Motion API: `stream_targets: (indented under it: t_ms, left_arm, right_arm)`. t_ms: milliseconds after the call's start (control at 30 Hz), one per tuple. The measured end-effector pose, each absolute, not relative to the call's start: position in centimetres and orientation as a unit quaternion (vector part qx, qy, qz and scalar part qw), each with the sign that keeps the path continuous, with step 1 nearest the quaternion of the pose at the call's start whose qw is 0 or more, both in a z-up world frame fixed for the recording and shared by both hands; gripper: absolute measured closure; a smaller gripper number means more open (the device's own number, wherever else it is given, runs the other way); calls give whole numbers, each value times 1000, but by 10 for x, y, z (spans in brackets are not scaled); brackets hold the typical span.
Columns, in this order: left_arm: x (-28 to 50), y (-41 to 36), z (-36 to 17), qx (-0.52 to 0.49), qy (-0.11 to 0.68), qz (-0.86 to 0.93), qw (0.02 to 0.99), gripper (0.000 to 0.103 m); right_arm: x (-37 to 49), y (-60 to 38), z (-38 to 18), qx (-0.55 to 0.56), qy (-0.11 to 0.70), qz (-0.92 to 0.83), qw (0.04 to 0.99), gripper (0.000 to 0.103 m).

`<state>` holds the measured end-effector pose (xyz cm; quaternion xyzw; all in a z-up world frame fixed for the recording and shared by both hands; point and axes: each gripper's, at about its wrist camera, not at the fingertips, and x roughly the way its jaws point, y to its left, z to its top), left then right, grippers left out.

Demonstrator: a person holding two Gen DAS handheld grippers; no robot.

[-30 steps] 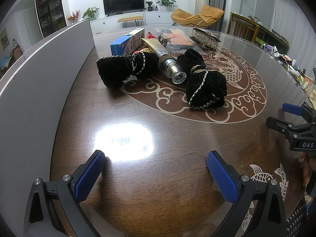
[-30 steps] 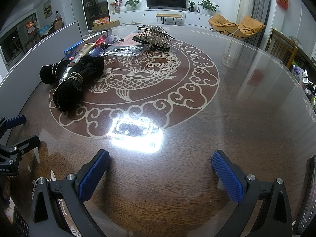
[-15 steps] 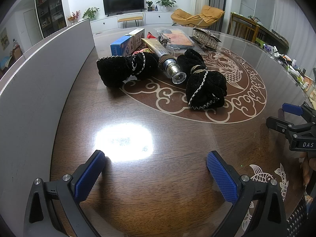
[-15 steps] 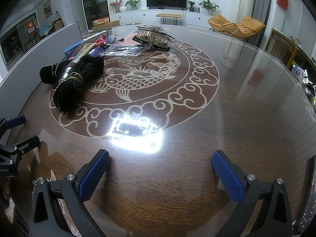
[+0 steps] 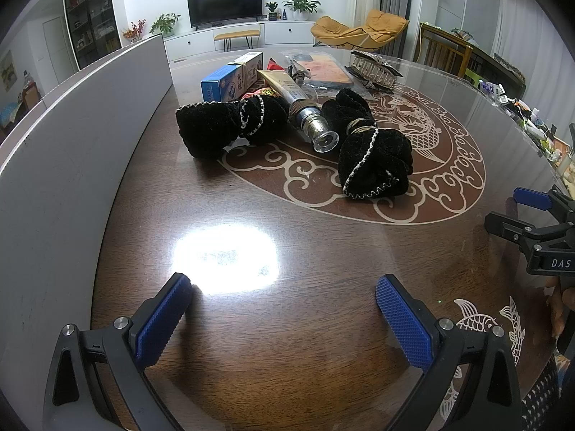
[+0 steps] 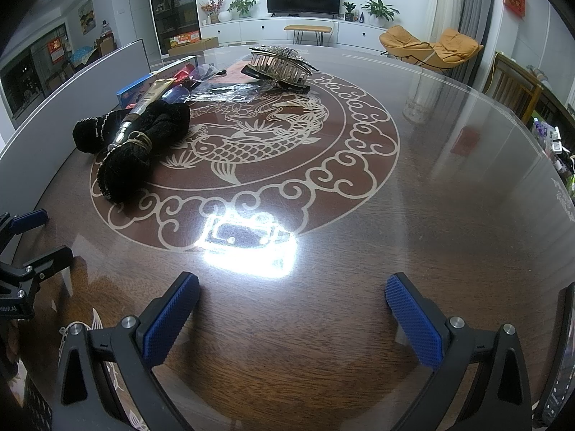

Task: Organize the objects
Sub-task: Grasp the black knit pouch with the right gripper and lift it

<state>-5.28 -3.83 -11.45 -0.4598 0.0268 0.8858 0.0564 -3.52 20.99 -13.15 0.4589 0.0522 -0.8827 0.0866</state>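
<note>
Currently 2 empty grippers, left gripper point(image 5: 280, 318) and right gripper point(image 6: 293, 318), hover spread apart, ready to reach the black velvet scrunchies point(image 5: 373, 156) on the table point(image 5: 287, 341).

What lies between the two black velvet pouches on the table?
A gold tube with a silver cap lies between the left pouch and the right pouch, clearest in the left wrist view.
</note>
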Motion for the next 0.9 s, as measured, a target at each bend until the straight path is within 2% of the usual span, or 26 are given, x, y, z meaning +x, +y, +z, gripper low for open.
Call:
stream_targets:
  t_ms: [100, 167, 233, 400, 433, 500, 533, 567, 633, 900]
  left_arm:
    - [-53, -38, -115, -460, 27, 886, 56, 0]
    - [-53, -38, -115, -460, 26, 886, 56, 0]
    - [-53, -38, -115, -460, 27, 886, 56, 0]
    - [-53, -38, -115, -460, 27, 886, 57, 0]
    - [-53, -38, -115, -460, 27, 886, 57, 0]
    - [-53, -38, -115, -460, 26, 886, 57, 0]
    - [-53, -38, -115, -460, 27, 886, 57, 0]
    - [-53, -38, -115, -460, 27, 886, 57, 0]
    - [-53, -38, -115, -460, 27, 886, 57, 0]
    - [-53, -38, -115, -460, 27, 886, 57, 0]
  right_arm:
    - [-42, 208, -129, 481, 45, -872, 81, 0]
    - [-54, 204, -119, 500, -20, -858, 119, 0]
    - [-65, 189, -104, 492, -52, -856, 150, 0]
    - [-105, 103, -96, 504, 5, -835, 223, 3]
    - [-110, 89, -99, 504, 21, -832, 230, 8]
    - [-118, 68, -108, 507, 43, -827, 239, 26]
    - [-120, 65, -113, 512, 48, -824, 238, 45]
    - [-120, 65, -115, 510, 50, -826, 234, 57]
    - [-116, 79, -112, 504, 37, -832, 229, 60]
    - [-90, 172, -110, 477, 53, -865, 147, 61]
